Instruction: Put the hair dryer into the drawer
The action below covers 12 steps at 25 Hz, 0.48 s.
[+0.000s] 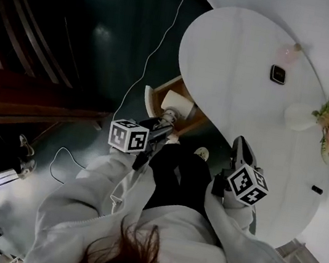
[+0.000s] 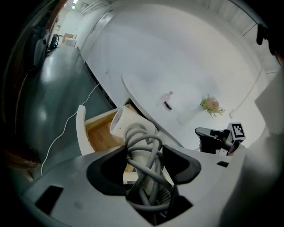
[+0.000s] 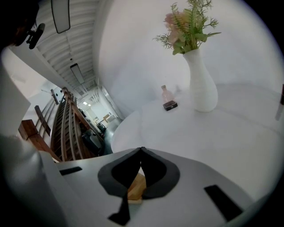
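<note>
The hair dryer is held by the left gripper, whose fingers are clamped on either side of the handle, round which the grey cord is wound in loops. The grip is taken there, it may be judged, so that cord and handle are caught together and nothing trails loose. The white head of the dryer is pointed forward and downward over the open drawer, whose pale wooden floor is seen beneath and beyond it. Whether the dryer touches the drawer cannot be told, though in the head view it is seen just above the opening, at the edge of the white tabletop from under which the drawer is pulled out. The right gripper is held aside, over the tabletop's near edge. Its fingers are shut tip to tip with nothing between them, and only a corner of wood is seen behind the gap. It is probably held clear so that the left hand's path into the drawer is not crossed. Farther off on the tabletop a white vase of flowers, a small pink bottle and a dark little box are seen, well apart from the drawer. The task is judged to be near its end: the dryer is yet to be lowered in and let go.
</note>
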Tool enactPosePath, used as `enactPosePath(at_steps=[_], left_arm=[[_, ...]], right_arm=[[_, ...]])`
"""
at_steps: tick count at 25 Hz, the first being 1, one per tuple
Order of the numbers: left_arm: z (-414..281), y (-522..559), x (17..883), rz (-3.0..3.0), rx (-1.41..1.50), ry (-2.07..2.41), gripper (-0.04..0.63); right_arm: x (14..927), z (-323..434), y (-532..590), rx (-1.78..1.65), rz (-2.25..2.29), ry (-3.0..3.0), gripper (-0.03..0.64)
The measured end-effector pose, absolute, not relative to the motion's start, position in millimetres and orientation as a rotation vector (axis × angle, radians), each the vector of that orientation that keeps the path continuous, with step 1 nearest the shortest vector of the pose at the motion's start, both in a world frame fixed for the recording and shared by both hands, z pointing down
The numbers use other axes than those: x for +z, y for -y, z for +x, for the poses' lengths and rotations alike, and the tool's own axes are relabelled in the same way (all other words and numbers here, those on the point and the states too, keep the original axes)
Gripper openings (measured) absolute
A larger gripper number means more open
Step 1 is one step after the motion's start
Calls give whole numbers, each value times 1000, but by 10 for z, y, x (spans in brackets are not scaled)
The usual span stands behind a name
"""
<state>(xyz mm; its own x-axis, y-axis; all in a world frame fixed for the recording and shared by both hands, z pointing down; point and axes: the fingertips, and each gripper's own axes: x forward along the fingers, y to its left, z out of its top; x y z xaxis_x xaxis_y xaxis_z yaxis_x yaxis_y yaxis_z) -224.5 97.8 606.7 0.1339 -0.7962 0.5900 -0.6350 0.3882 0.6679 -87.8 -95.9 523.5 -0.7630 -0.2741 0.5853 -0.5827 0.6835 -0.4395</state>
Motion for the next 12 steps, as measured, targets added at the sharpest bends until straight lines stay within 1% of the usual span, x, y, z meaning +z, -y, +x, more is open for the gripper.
enactPosePath(at_steps=[12], left_arm=[[-2297,-654,6478,1183,-103,1486,256]], right_arm=[[5300,-628,1064,914,712,2382,49]])
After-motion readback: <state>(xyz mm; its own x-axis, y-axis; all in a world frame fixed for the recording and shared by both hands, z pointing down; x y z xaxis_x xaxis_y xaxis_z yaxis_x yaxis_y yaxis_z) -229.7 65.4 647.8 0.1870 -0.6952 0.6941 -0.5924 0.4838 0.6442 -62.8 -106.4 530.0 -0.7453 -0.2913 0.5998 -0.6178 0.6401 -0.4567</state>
